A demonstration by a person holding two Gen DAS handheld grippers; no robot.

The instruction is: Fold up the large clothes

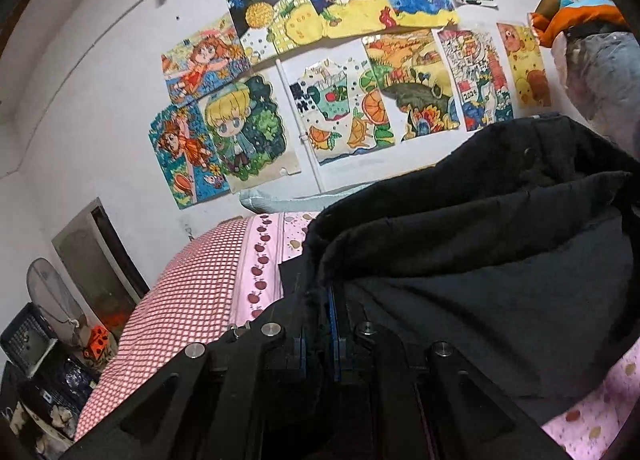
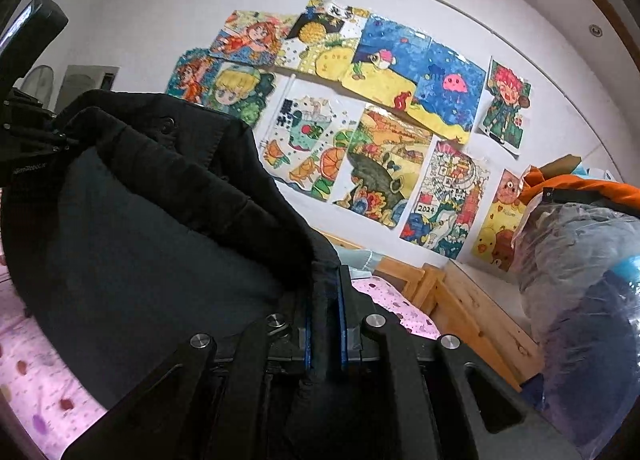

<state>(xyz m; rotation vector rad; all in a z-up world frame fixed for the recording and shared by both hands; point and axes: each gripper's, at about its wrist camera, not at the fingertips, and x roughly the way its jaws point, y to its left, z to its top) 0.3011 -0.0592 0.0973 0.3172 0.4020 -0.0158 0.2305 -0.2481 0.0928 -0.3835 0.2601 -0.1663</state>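
Left wrist view: left gripper [image 1: 320, 312] at lower centre of frame, jaws nearly closed, pinching an edge of the black coat [image 1: 480, 260].
Coat, left view: bunched across centre and right of frame, lifted above the pink bedspread [image 1: 192, 292]; collar fold and a dark button at upper right.
Right wrist view: right gripper [image 2: 325, 308] at lower centre, jaws nearly closed, clamped on another edge of the same coat [image 2: 152, 219].
Coat, right view: filling left half of frame, draped between the two tools; the other gripper's black body at far left edge.
Bed: pink spotted cover at lower left and lower right; checked red panel at left in the left view.
Wall: children's drawings [image 2: 360, 119] across upper centre.
Right edge: plastic-wrapped bundle [image 2: 580, 280] beside wooden bed frame [image 2: 472, 300].
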